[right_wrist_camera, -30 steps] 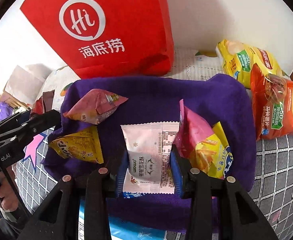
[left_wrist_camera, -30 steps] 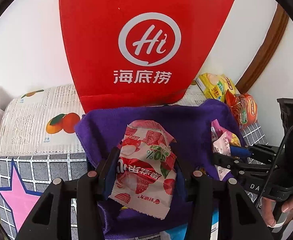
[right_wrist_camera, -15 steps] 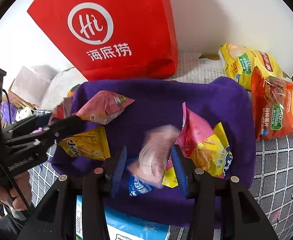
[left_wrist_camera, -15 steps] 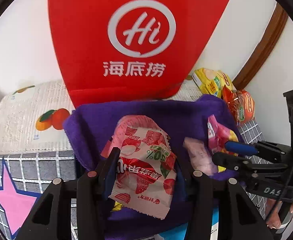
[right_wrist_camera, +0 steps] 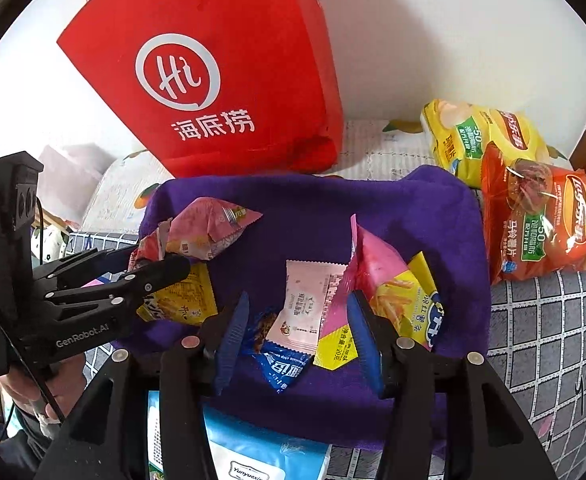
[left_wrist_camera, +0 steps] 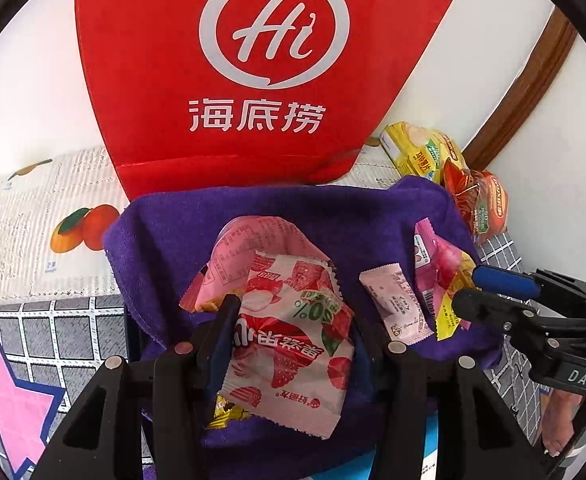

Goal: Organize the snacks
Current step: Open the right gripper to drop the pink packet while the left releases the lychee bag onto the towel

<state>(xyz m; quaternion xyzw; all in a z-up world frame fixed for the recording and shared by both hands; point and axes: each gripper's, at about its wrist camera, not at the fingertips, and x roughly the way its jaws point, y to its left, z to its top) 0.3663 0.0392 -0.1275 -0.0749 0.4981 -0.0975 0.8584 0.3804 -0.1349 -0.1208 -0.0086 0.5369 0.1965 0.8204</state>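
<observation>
My left gripper (left_wrist_camera: 289, 332) is shut on a white and red strawberry snack packet (left_wrist_camera: 289, 344) and holds it over the purple towel-lined bin (left_wrist_camera: 333, 216). My right gripper (right_wrist_camera: 297, 332) is open above the bin (right_wrist_camera: 313, 208). Below it lies a pale pink snack bar packet (right_wrist_camera: 305, 308), also in the left wrist view (left_wrist_camera: 397, 304). A blue cookie packet (right_wrist_camera: 285, 364), a pink and yellow fries packet (right_wrist_camera: 393, 296), a yellow packet (right_wrist_camera: 185, 300) and a pink packet (right_wrist_camera: 209, 232) lie in the bin. The left gripper shows in the right wrist view (right_wrist_camera: 153, 272).
A red paper bag (left_wrist_camera: 269, 68) stands behind the bin against the wall. A yellow chip bag (right_wrist_camera: 481, 136) and an orange chip bag (right_wrist_camera: 541, 216) lie to the right of the bin. A blue and white pack (right_wrist_camera: 253, 452) lies in front of it.
My right gripper opened and let go of the pale pink snack bar packet, which dropped into the bin. My left gripper moved forward over the bin, still holding the strawberry packet.
</observation>
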